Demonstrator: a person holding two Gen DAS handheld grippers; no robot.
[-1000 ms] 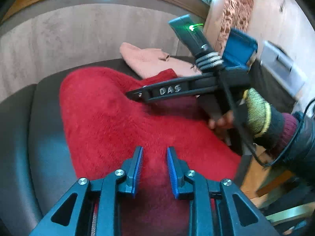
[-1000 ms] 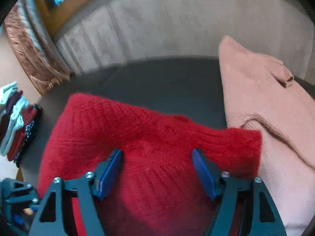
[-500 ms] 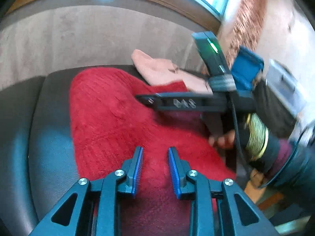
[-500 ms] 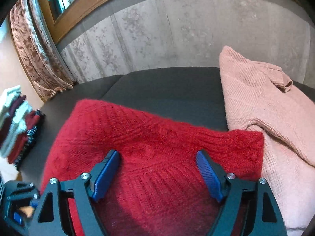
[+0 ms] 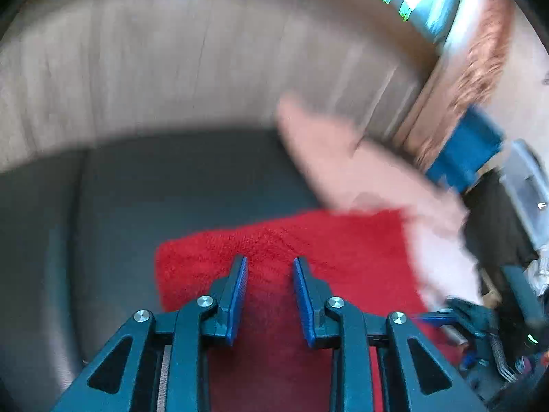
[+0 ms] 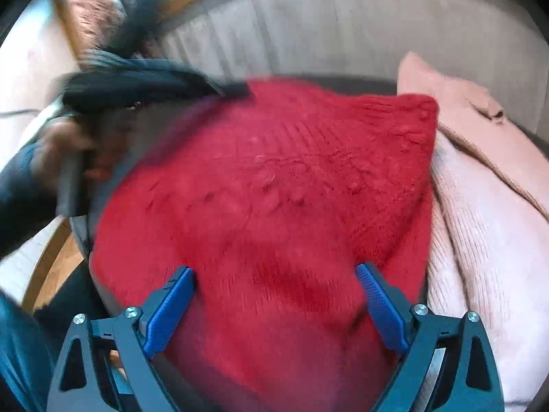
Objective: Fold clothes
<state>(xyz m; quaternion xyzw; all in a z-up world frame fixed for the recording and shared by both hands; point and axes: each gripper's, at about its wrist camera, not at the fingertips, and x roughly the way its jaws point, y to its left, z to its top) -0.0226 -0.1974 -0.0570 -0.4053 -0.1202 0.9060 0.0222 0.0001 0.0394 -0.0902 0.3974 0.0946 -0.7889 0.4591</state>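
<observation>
The dark sofa seat (image 5: 171, 185) carries the red sweater (image 6: 274, 178), which lies as a thick bundle touching the pink sweater (image 6: 487, 206) on its right. Your right gripper (image 6: 274, 309) is spread wide over the red knit, holding nothing. Your left gripper (image 5: 267, 295) has a narrow gap between its fingers and is also empty. If you square the bundle, press flat and keep off the pink one.

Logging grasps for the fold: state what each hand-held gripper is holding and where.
Nothing is held. The left hand-held gripper and right hand-held gripper are both open above the red sweater, gripping no fabric.
</observation>
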